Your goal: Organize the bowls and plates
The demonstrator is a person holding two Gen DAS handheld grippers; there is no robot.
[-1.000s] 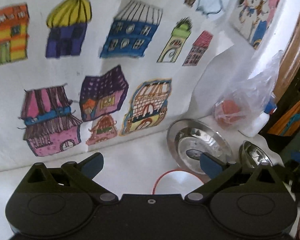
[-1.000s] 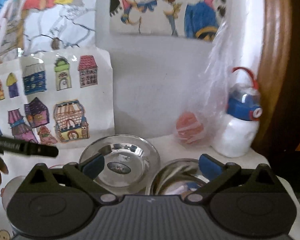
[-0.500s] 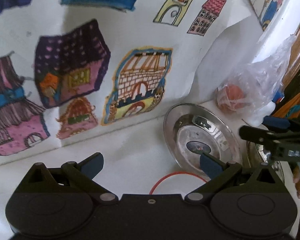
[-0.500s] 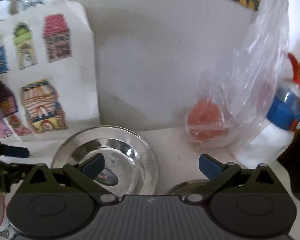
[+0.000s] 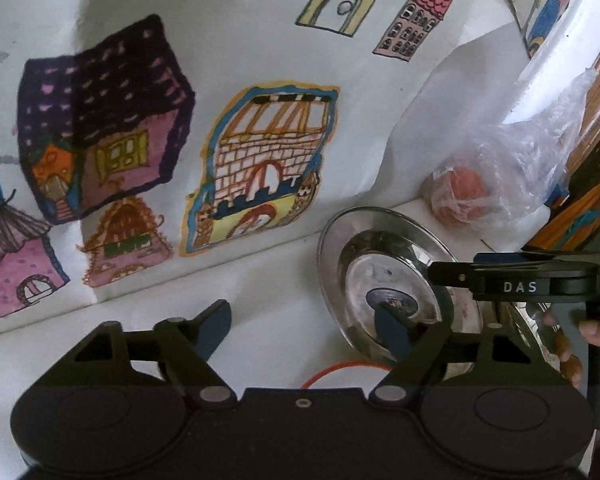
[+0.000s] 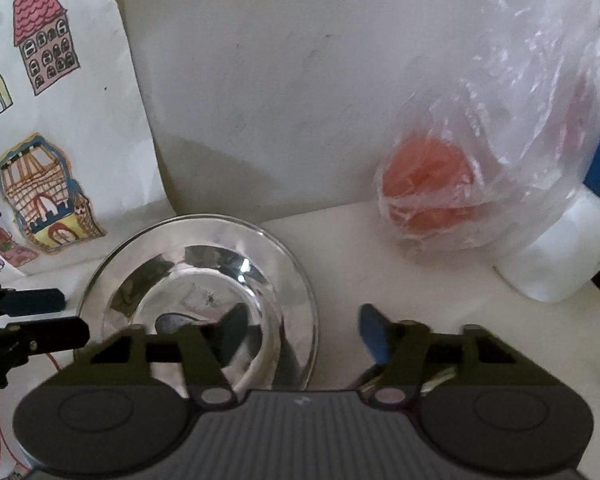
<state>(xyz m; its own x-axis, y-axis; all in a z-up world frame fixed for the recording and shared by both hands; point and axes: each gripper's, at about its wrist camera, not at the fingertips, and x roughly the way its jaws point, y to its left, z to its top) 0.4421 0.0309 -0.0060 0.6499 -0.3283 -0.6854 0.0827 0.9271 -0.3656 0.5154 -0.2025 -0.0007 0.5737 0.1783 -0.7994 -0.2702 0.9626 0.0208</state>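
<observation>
A white wall fills the upper half of both views, and pinned across it is a large paper sheet of coloured house drawings (image 5: 260, 152), which takes up the left and centre of the left wrist view and only the left edge of the right wrist view (image 6: 40, 120). Below it runs a white tabletop (image 5: 260, 320).

At the right of the frame a clear plastic bag (image 6: 520, 120) leans against the wall with something round and orange-red inside it; in the left wrist view the same bag (image 5: 512, 176) sits at the right middle, just behind the plate. A white bottle (image 6: 560, 256) with a blue part stands at the far right edge, partly behind the bag.

The steel plate (image 6: 204, 292) lies flat on the tabletop at lower centre-left of the right wrist view, near the wall, and at lower right of the left wrist view (image 5: 380, 264).

The left gripper (image 5: 304, 324) has its jaws wide apart and holds nothing; its right fingertip overlaps the plate in the picture. The right gripper (image 6: 300, 328) is likewise spread wide and empty, its left finger over the plate; in the left wrist view its black body crosses the plate's right side.

A thin red ring (image 5: 340, 372) lies on the table at the lower centre.
</observation>
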